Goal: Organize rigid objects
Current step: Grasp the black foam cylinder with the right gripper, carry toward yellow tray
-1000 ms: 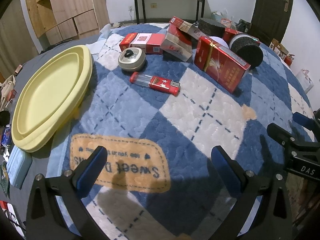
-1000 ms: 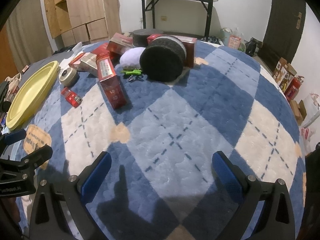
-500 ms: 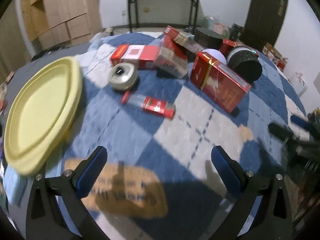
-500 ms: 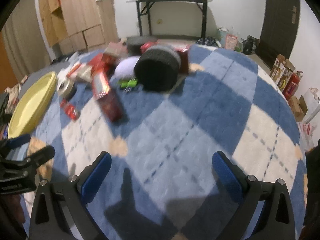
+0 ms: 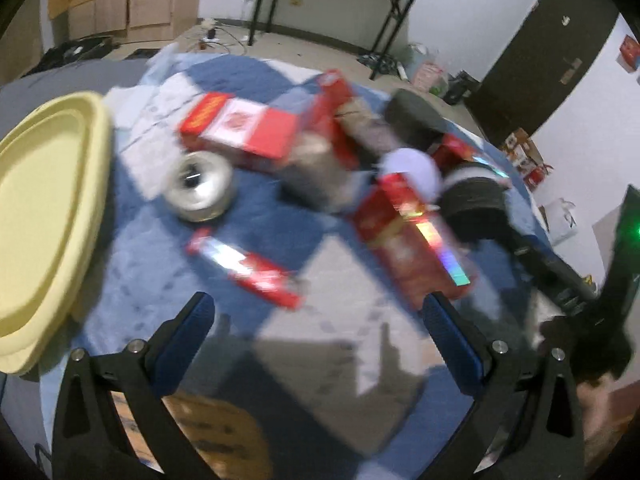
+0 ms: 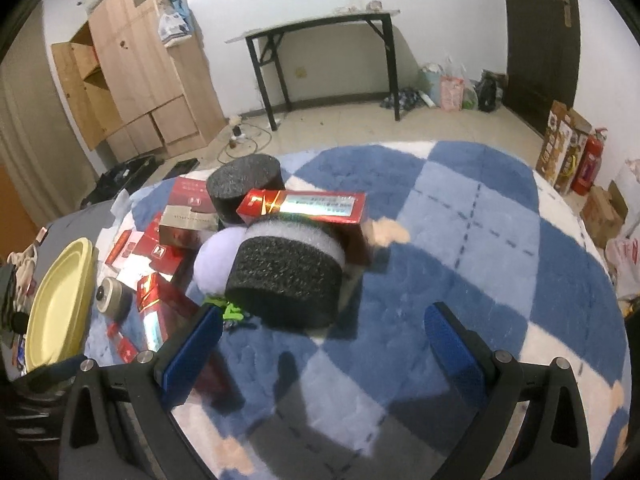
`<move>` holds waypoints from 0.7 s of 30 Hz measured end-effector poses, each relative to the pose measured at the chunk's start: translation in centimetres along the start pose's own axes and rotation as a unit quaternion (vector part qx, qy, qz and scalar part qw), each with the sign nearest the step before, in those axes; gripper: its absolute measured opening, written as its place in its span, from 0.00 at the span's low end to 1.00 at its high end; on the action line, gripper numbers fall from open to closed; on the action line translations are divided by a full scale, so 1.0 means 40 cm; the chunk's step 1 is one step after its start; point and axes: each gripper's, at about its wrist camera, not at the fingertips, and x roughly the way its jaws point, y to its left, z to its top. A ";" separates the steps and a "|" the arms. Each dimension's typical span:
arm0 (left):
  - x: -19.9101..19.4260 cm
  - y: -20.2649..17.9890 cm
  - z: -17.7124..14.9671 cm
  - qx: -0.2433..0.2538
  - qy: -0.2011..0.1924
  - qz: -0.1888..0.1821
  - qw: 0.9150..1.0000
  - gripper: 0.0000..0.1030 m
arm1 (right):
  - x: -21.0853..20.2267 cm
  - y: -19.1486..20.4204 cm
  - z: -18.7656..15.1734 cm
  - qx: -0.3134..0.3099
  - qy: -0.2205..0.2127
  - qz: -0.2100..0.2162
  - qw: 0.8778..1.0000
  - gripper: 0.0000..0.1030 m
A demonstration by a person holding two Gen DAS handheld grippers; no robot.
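Note:
My left gripper (image 5: 320,344) is open and empty above the blue checked blanket, just short of a red lighter (image 5: 244,268). Beyond it lie a round silver tin (image 5: 198,186), a red-and-white carton (image 5: 240,130), a red box (image 5: 412,240) and a yellow tray (image 5: 44,208) at the left. My right gripper (image 6: 322,344) is open and empty, close in front of a black foam cylinder (image 6: 286,276). A long red box (image 6: 304,208), a second foam cylinder (image 6: 244,184) and a pale ball (image 6: 218,254) sit behind it.
The left view is motion-blurred. More red boxes (image 6: 156,252) crowd the blanket's left side. A green object (image 6: 230,312) lies by the foam cylinder. A wooden cabinet (image 6: 140,76), a black-legged table (image 6: 320,48) and a dark door (image 6: 536,28) stand beyond the round table.
Both grippers have moved forward toward the clutter. The lighter and boxes are nearer the left gripper, and the black foam cylinder is much closer to the right gripper. Both stay open.

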 end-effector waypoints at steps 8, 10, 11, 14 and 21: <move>0.083 -0.114 0.085 -0.010 0.040 -0.017 0.999 1.00 | 0.028 -0.023 -0.009 -0.134 -0.040 0.040 0.989 1.00; 0.116 -0.107 0.094 -0.025 0.057 -0.014 0.998 1.00 | 0.033 -0.014 -0.007 -0.163 -0.049 0.046 0.984 1.00; 0.132 -0.102 0.094 -0.033 0.065 -0.016 0.997 0.99 | 0.039 -0.011 -0.006 -0.175 -0.051 0.047 0.982 1.00; 0.155 -0.076 0.081 -0.053 0.085 -0.024 0.995 0.82 | 0.062 0.000 -0.002 -0.180 -0.052 0.055 0.981 1.00; 0.148 -0.039 0.064 -0.068 0.092 -0.056 0.992 0.32 | 0.112 0.030 0.001 -0.191 -0.046 0.056 0.979 0.91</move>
